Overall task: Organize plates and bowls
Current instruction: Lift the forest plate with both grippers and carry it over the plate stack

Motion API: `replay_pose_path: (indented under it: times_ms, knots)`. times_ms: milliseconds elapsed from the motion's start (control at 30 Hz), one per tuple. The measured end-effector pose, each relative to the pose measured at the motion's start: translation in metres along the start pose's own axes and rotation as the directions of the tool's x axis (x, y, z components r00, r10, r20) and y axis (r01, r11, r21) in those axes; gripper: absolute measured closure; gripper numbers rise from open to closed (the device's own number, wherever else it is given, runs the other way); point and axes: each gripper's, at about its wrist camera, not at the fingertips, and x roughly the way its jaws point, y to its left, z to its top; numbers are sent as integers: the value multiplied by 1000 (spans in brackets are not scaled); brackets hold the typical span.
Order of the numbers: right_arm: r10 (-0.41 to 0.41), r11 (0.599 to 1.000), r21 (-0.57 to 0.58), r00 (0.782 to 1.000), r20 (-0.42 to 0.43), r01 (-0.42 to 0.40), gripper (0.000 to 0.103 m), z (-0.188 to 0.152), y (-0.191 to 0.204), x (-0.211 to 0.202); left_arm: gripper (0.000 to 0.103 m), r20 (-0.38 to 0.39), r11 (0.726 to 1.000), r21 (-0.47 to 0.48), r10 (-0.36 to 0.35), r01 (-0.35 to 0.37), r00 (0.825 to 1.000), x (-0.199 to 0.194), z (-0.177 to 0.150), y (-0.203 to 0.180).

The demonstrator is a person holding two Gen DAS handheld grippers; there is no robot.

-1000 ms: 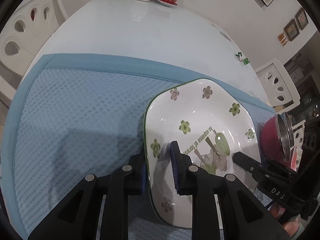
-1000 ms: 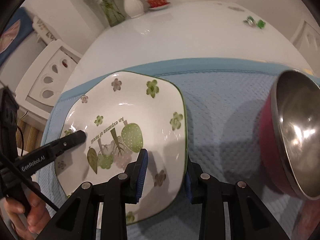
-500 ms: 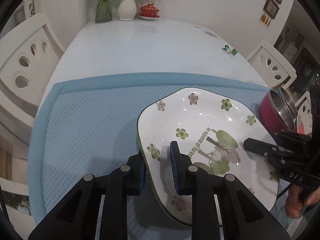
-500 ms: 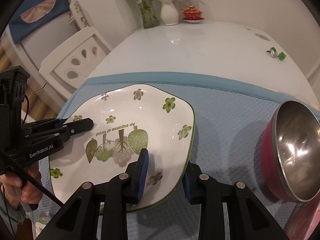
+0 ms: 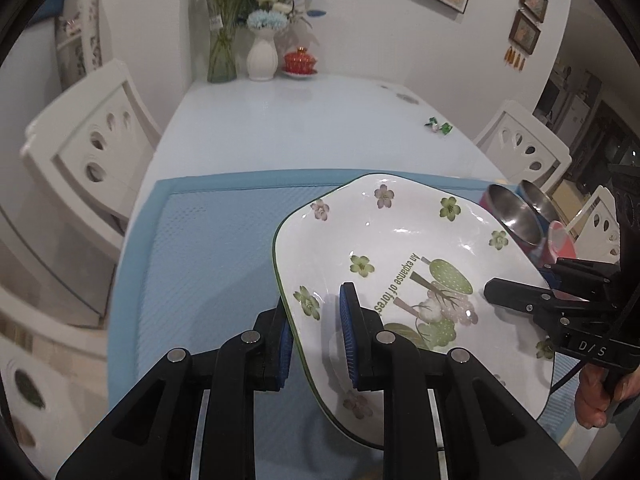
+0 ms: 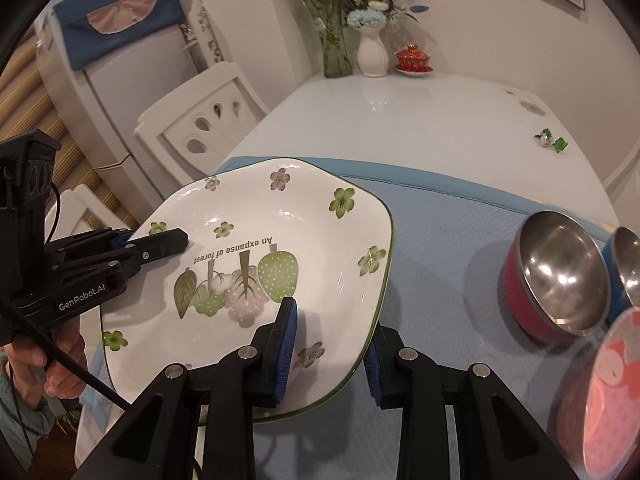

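A: Count? 
B: One floral plate (image 6: 280, 248), clamped at opposite rims by the left gripper (image 5: 316, 336) and right gripper (image 6: 330, 354); two steel bowls (image 6: 560, 276) (pink, blue) right of the right claw.
A: Surroundings? 
B: Blue mat (image 5: 208, 240) beneath; vase (image 5: 262, 56) far ahead.
A: Change? 
B: The plate is higher above the mat than before.

I see the plate (image 6: 280, 240) above the mat (image 6: 440, 248) covering the tabletop's (image 6: 400, 120) near end, two bowls (image 6: 560, 276) at the mat's right edge, vases (image 6: 372, 54) at the far edge.
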Motion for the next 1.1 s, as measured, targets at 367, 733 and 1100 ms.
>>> replay_pose_path:
  times_ms: [367, 733, 1100]
  knots:
    - [35, 999, 27, 999, -10, -35, 73, -62, 34, -62, 85, 20, 1000, -15, 17, -17, 1000, -74, -55, -20]
    - [53, 999, -6, 995, -87, -53, 73, -129, 60, -94, 85, -18, 999, -48, 24, -25, 1000, -113, -123, -40]
    - [83, 996, 2, 982, -172, -84, 73, -178, 63, -95, 85, -91, 996, -86, 24, -32, 996, -118, -175, -50]
